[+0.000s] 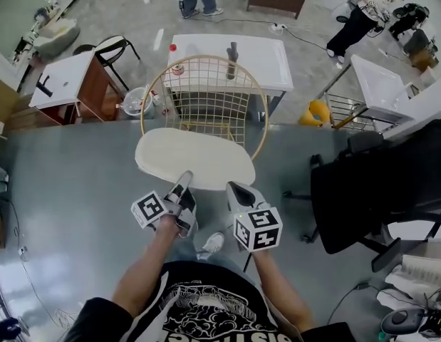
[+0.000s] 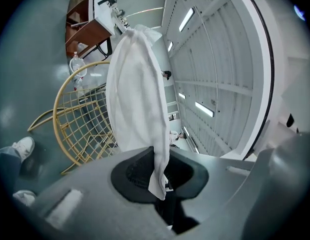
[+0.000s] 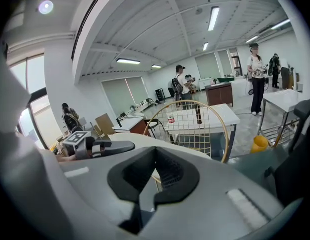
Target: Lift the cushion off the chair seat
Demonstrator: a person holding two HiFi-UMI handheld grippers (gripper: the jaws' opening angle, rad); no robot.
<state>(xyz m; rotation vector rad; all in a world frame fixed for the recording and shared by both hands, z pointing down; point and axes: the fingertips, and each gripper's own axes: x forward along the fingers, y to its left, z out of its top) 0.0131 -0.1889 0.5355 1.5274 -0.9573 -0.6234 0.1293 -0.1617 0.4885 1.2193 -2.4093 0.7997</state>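
**Left gripper has the cushion's near edge, right gripper closed beside it**

Here's the cushion (image 1: 195,159): a cream, smooth-skinned oval pad, thin and soft-edged. Its long axis runs left to right across the chair (image 1: 206,91), the left end sitting a touch farther away than the right. It lies just in front of the chair's back, a round gold hoop filled with a square wire grid. Whether the pad is clear of the seat, I can't tell from up here.

Over to the left gripper (image 1: 183,182), right on the cushion's near edge. In the left gripper view its dark ribbed pads are clamped on the pale fabric (image 2: 134,99). A little flap pokes out behind the pinch, and the rest of the pad stretches away from the jaws, with the gold wire chair (image 2: 79,114) beyond it.

The right gripper (image 1: 234,189) sits just beside it, at the same near edge and farther right. In the right gripper view its tips meet (image 3: 155,151), and no fabric shows passing between them. The cushion (image 3: 150,139) lies flat just beyond.

Farther off stands a white table (image 1: 256,55), and a black office chair (image 1: 377,191) is at the right on a glossy grey floor.
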